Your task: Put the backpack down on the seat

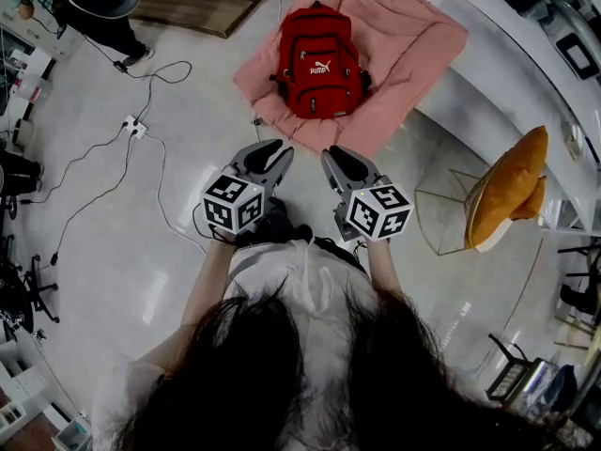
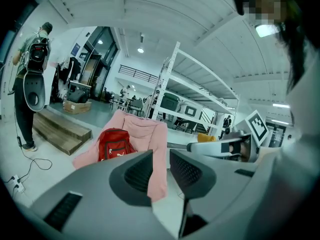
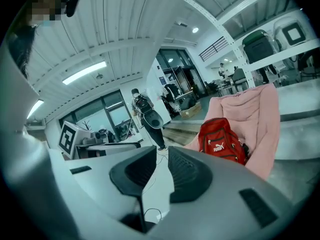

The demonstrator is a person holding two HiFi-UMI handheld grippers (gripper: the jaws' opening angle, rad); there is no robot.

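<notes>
Head view: the red backpack [image 1: 319,64] rested on the pink seat [image 1: 413,40] at top centre. The left gripper [image 1: 269,150] and right gripper [image 1: 338,155] hovered below, well apart from it. Left gripper view: fingers released, nothing between them, backpack at centre left. Right gripper view: fingers slightly parted, empty, backpack at centre right

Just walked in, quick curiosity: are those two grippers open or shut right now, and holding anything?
Left gripper: jaws apart, holding nothing.
Right gripper: jaws slightly apart, holding nothing.
</notes>
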